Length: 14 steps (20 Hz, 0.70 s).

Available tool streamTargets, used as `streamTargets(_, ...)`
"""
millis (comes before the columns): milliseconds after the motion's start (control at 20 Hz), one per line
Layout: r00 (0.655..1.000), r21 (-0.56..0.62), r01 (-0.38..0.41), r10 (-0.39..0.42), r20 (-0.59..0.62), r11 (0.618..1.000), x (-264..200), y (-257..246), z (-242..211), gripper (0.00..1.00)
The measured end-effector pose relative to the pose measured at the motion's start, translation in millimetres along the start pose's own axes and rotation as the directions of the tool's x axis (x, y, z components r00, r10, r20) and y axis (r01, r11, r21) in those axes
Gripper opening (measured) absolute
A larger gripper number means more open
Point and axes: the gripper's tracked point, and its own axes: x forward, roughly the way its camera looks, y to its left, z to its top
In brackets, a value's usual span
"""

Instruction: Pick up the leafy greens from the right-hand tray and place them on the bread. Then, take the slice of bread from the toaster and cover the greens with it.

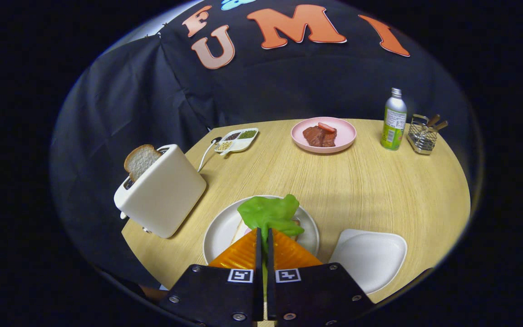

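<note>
Bright green leafy greens [270,213]; white toaster [161,190]; pink plate [323,135]; pale wood-grain table [379,190]

Upper middle of the frame, on the wooden surface [361,181]: pink plate [323,135] holding reddish-brown meat pieces [319,135]. To its right, green bottle [394,120] standing upright, just beside a wire holder [422,136] with utensil handles. To its left, divided white dish [236,140] with seeds and spices.
</note>
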Motion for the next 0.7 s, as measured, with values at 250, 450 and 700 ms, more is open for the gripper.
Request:
streamTargets(250,0.998,0.003,-0.052,0.052,-0.038,0.999,19.9,16.9,-4.7,0.04)
streamTargets(450,0.994,0.001,-0.095,0.095,-0.059,0.995,29.8,28.5,-8.5,0.04)
streamTargets(700,0.992,-0.009,-0.063,0.061,-0.107,0.998,43.2,15.0,-21.6,0.04)
